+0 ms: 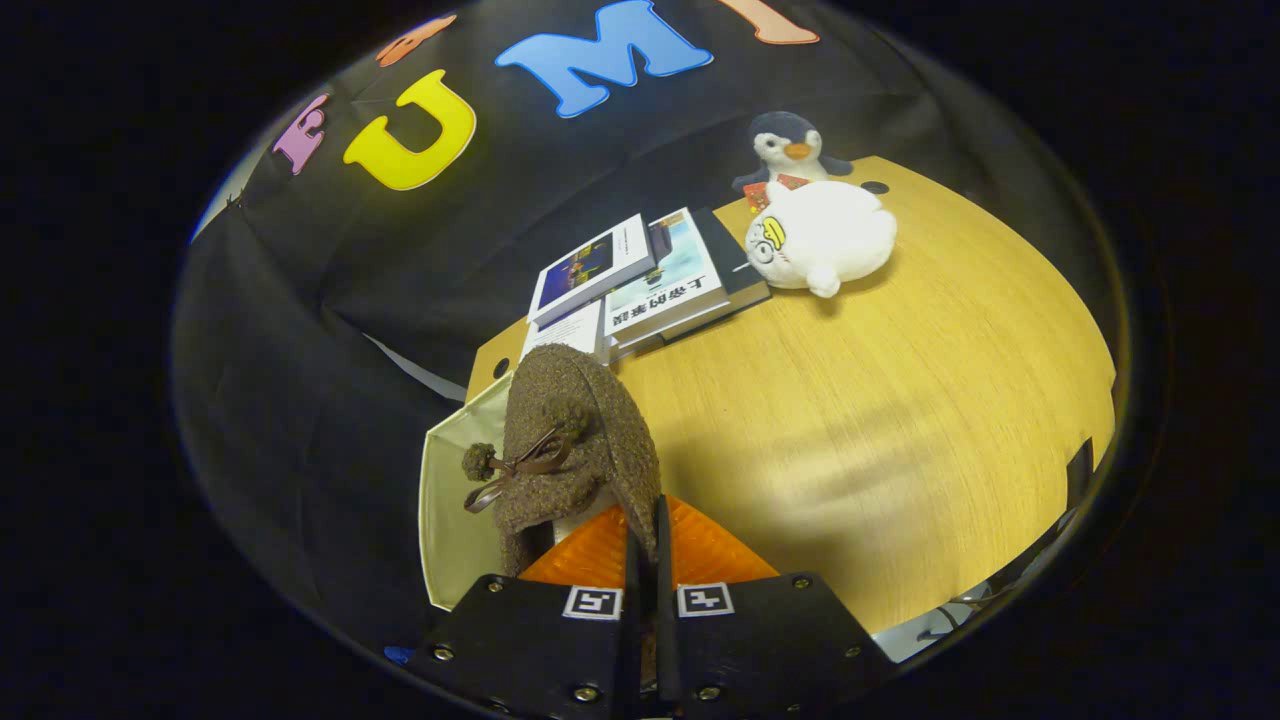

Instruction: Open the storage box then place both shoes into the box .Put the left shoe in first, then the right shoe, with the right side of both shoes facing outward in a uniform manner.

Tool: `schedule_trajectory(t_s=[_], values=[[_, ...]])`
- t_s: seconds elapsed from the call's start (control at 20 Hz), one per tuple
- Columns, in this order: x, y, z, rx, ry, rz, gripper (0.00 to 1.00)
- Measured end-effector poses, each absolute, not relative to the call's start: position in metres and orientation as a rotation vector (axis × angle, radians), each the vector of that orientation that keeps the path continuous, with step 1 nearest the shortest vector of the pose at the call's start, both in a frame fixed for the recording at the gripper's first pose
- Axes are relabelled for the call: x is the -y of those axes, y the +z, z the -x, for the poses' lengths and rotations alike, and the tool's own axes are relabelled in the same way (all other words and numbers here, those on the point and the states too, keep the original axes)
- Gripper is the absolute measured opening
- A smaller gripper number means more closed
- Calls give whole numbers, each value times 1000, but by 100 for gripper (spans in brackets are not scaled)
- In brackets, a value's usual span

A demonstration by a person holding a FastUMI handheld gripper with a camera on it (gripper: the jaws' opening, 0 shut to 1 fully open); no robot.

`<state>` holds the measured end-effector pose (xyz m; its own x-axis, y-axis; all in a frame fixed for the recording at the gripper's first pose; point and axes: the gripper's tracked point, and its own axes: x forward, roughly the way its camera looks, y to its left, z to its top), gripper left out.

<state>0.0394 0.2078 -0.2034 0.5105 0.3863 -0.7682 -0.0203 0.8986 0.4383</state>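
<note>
A brown fuzzy shoe (575, 450) with a pompom and a thin brown bow hangs from my gripper (645, 535), toe pointing away from me. Both fingers are pressed together on the shoe's rear edge, so the gripper is shut on it. The shoe is held in the air, tilted, above the left end of the wooden table (880, 430). Just left of and below the shoe lies a pale cream panel (450, 500) of the storage box; whether it is the lid or a wall I cannot tell. The shoe hides the rest of the box.
A stack of books (640, 280) lies at the far side of the table beyond the shoe. To their right sit a white plush toy (820, 240) and a penguin plush (790, 150). The table's left edge runs close to the box.
</note>
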Motion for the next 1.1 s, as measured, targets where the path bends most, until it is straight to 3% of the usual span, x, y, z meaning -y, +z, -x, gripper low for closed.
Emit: schedule_trajectory(t_s=[0.4, 0.8, 0.95, 1.1], values=[[-296, -191, -40, -1006, 324, -451, 6], [-328, -221, -37, -1016, 250, -471, 6], [-329, -202, -43, -910, 266, -481, 46], [-308, -180, -47, -815, 266, -381, 98]])
